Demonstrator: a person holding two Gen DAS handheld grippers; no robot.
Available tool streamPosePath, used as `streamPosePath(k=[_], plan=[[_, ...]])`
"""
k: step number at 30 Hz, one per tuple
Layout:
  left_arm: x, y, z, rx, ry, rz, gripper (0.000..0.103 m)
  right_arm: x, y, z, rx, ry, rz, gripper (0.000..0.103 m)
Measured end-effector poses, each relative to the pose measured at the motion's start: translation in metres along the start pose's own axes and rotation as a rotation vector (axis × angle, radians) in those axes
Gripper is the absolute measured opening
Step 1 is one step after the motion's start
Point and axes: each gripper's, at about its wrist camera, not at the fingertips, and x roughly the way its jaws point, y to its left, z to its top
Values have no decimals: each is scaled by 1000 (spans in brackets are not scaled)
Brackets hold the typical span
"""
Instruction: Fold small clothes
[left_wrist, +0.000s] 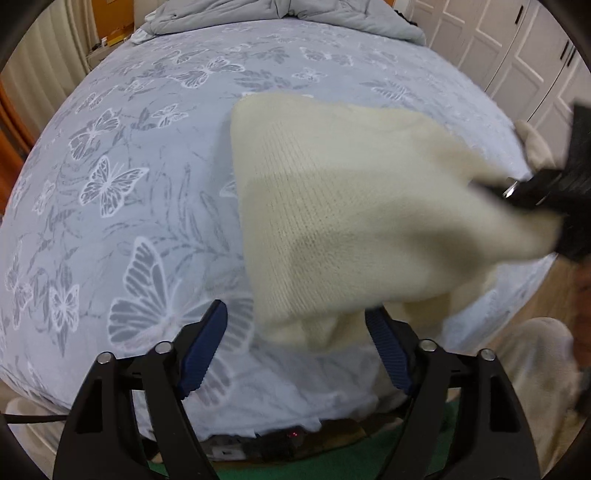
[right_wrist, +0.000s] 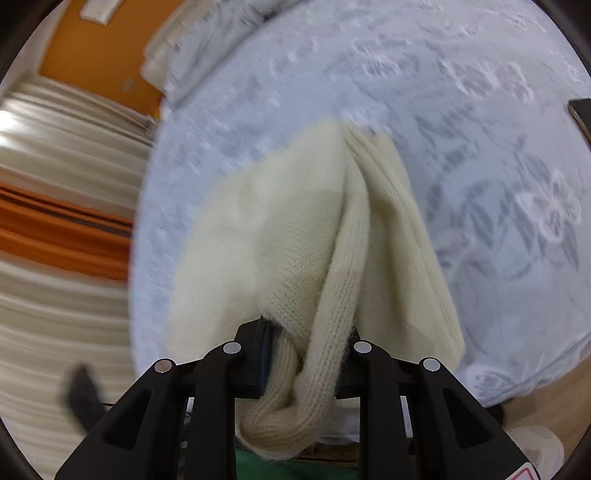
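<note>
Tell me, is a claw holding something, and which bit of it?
The right claw pinches the cream knitted garment by a bunched edge. The left claw is open, holding nothing.

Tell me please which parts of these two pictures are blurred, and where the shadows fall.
Left wrist view: the butterfly bedspread is sharp; the cream knit garment smears toward its lower edge and toward the right gripper, with a soft shadow band across its middle. Right wrist view: the curtains and far bedspread are streaked with motion blur; the knit near the gripper is sharp.
</note>
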Motion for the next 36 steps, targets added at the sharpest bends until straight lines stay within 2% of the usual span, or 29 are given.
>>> streamPosePath(k=[1,2,3,5,6,8,9,12,14,16,18,20,24,26,28,30,31,32,33,34,36], plan=[[3,-1,1,11,10,2,41,-15,4,7,-9,-47,62,21],[8,0,3,7,37,-42,37,-28,9,10,-18,-82,90,21],[10,1,4,-12,51,-53,34,-33,11,11,-32,-100,85,21],[14,0,6,-28,67,-61,31,-31,1,12,-65,-94,-10,21],[17,0,7,-33,76,-58,30,-11,-17,9,-66,-36,-120,21],[25,1,6,-51,109,-69,30,22,-48,-3,-18,65,-213,21],[29,1,5,-57,124,-67,30,25,-54,-8,7,62,-197,22],[29,2,1,-33,109,-43,30,13,-41,-8,-5,25,-181,23],[28,2,1,-25,108,-41,30,8,-31,-6,-35,22,-217,30],[24,3,2,-31,110,-53,33,-5,-23,-6,-42,-33,-261,35],[12,3,2,-29,97,-64,33,-19,-16,-9,-37,-90,-276,36],[-5,5,-1,-15,68,-79,33,-34,8,-15,-103,-145,-325,32],[-32,10,-9,-7,24,-86,41,-43,56,-25,-275,-165,-253,32],[-44,19,-9,-38,13,-86,41,-31,88,-30,-345,-138,-174,21],[-55,30,-7,-70,-6,-61,42,-7,108,-35,-409,-73,-143,14],[-64,38,-4,-90,-30,-40,42,37,113,-45,-437,57,-161,9],[-68,40,-2,-94,-42,-25,43,79,104,-56,-454,182,-217,8],[-71,41,-3,-97,-48,-11,43,109,91,-67,-480,246,-293,4],[-73,44,-2,-101,-51,-2,43,123,83,-72,-488,271,-321,4],[-76,48,-1,-107,-53,2,43,121,83,-74,-488,250,-319,4],[-80,52,-2,-111,-56,7,49,99,92,-66,-442,220,-280,5]])
